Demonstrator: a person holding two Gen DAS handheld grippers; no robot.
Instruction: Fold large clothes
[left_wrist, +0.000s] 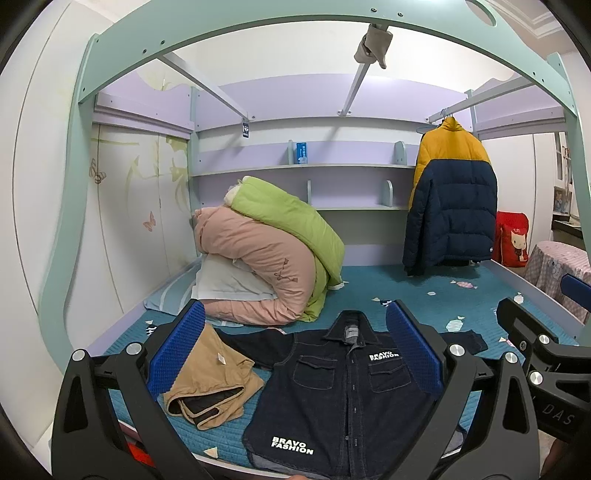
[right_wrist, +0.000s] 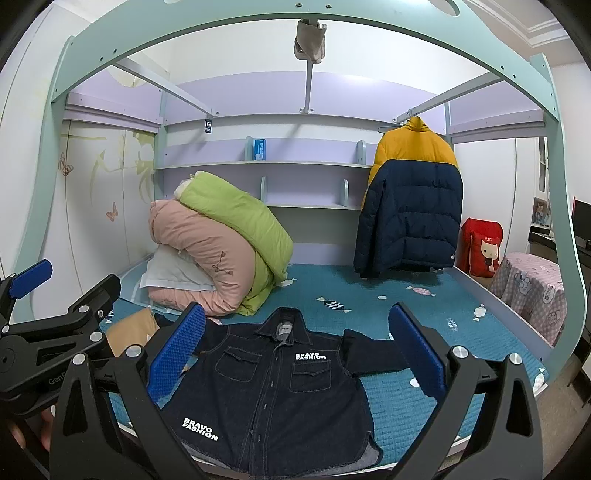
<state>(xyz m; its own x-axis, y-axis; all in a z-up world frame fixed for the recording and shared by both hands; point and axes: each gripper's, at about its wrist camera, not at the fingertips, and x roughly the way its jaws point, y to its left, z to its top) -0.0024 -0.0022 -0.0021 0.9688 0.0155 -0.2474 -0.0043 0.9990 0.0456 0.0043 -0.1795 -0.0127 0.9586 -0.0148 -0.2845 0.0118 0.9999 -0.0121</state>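
Observation:
A dark denim jacket (left_wrist: 332, 398) with white "BRAVO FASHION" print lies flat, front up and buttoned, on the teal bed cover (left_wrist: 424, 291), collar away from me, sleeves spread sideways. It also shows in the right wrist view (right_wrist: 269, 391). My left gripper (left_wrist: 295, 347) is open and empty, held above the jacket's near part. My right gripper (right_wrist: 297, 347) is open and empty, also above the jacket. The right gripper shows at the right edge of the left view (left_wrist: 535, 332), and the left gripper at the left edge of the right view (right_wrist: 55, 299).
Folded tan trousers (left_wrist: 210, 380) lie left of the jacket. Rolled pink and green quilts (left_wrist: 273, 251) on a white pillow sit at the back left. A yellow and navy puffer coat (left_wrist: 450, 199) hangs at the back right. A red bag (right_wrist: 482, 247) and checked stool (right_wrist: 532, 291) stand right of the bed.

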